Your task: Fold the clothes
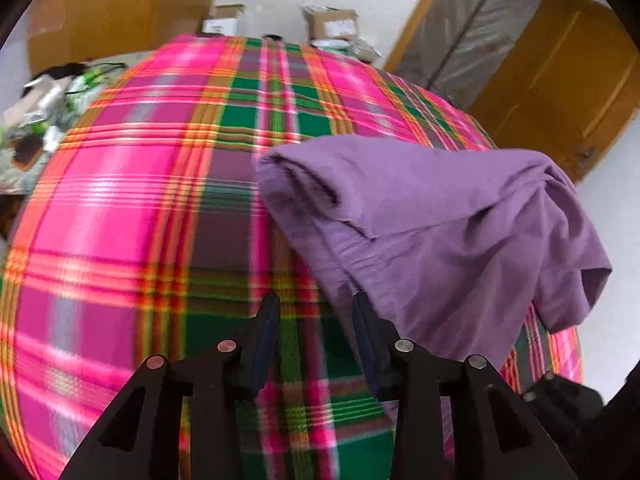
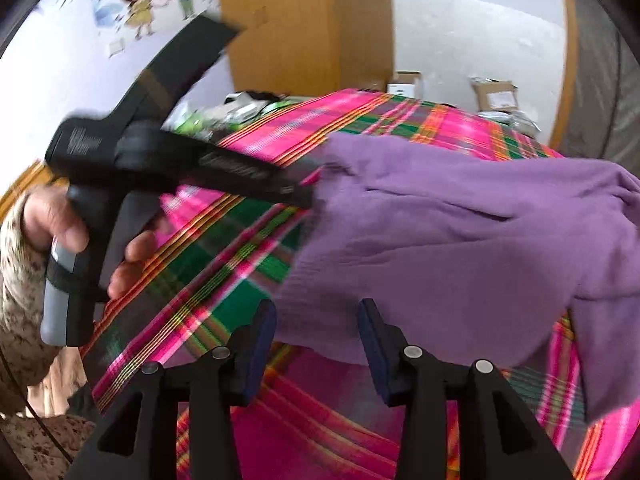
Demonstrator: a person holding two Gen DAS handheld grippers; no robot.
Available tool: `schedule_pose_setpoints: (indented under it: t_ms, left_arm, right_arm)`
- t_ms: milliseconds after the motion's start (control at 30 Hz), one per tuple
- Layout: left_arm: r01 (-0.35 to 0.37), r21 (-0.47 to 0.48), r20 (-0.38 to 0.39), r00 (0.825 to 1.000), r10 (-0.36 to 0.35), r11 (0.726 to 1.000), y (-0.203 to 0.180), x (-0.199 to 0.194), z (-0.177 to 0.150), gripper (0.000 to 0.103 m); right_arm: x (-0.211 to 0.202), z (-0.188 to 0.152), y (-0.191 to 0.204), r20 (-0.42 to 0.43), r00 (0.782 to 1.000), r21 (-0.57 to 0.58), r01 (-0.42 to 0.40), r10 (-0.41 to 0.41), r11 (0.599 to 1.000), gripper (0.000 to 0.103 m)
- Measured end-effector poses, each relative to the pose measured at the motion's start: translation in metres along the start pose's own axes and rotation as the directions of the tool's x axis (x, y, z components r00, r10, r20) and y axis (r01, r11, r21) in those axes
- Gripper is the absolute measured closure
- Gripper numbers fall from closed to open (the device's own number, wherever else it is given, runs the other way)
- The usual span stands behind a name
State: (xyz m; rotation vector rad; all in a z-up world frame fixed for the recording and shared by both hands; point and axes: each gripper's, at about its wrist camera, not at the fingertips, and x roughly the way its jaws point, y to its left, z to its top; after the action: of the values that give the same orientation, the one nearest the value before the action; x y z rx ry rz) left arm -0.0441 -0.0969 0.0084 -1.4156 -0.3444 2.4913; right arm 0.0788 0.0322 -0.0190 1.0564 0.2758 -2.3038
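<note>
A purple garment [image 1: 440,224] lies bunched and partly folded on the bed's pink and green plaid blanket [image 1: 140,184], near the right edge. My left gripper [image 1: 316,312] is open over the plaid, and its right finger [image 1: 362,316] sits at the garment's near hem with nothing between the pads. In the right wrist view the garment [image 2: 460,240] fills the right half. My right gripper [image 2: 318,320] is open, the garment's near edge showing in its gap with the pads apart from it. A hand [image 2: 52,220] holds the left gripper [image 2: 308,196], whose tip is at the garment's left edge.
Cardboard boxes [image 1: 332,24] stand on the floor past the bed's far end. Loose clutter [image 1: 52,96] lies at the bed's far left. A wooden door [image 1: 560,80] stands to the right and a wooden cabinet [image 2: 304,28] by the wall. The blanket [image 2: 320,420] drops off at the near edge.
</note>
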Motion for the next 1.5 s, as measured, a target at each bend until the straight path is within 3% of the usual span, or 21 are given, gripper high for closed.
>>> schedule_pose_setpoints:
  t_ms: [300,367,400,700,900,1100,1333,1400,1500]
  left_arm:
    - [0.112,-0.081,-0.044,0.992,-0.116,0.990,0.008,0.008,0.009,0.060]
    - [0.158,-0.113,-0.058,0.985,-0.165,0.981,0.010,0.009,0.010,0.060]
    - [0.178,-0.136,-0.062,0.980,-0.187,0.975,0.012,0.008,0.010,0.060]
    - [0.263,-0.253,-0.058,0.957,-0.285,0.931,0.015,0.010,0.011,0.059]
    - [0.269,-0.296,-0.069,0.951,-0.301,0.917,0.016,0.019,0.008,0.059]
    - [0.233,-0.290,-0.094,0.958,-0.270,0.928,0.003,0.022,0.014,0.059]
    - [0.238,-0.283,-0.102,0.956,-0.276,0.929,-0.014,0.032,0.019,0.059]
    - [0.234,-0.279,-0.099,0.958,-0.270,0.931,-0.012,0.032,0.020,0.080]
    - [0.237,-0.274,-0.083,0.960,-0.268,0.932,-0.003,0.028,0.017,0.087]
  right_arm:
    - [0.016,-0.004,0.010,-0.050,0.997,-0.022,0.065,-0.066,0.998,0.057]
    - [0.013,-0.005,0.006,-0.045,0.997,0.005,0.058,-0.057,0.998,0.061]
    - [0.012,-0.006,0.004,-0.045,0.997,0.014,0.062,-0.062,0.998,0.073]
    - [-0.014,-0.016,0.011,-0.023,0.996,-0.046,0.084,-0.085,0.995,0.075]
    - [-0.007,-0.023,0.013,-0.051,0.994,-0.073,0.090,-0.093,0.993,0.074]
    - [-0.011,-0.026,0.013,-0.040,0.996,-0.074,0.080,-0.083,0.994,0.074]
    - [-0.014,-0.027,0.012,-0.027,0.997,-0.073,0.073,-0.075,0.995,0.074]
    - [-0.015,-0.026,0.012,-0.024,0.997,-0.071,0.070,-0.072,0.995,0.074]
    - [-0.015,-0.020,0.015,-0.008,0.998,-0.067,0.062,-0.062,0.996,0.074]
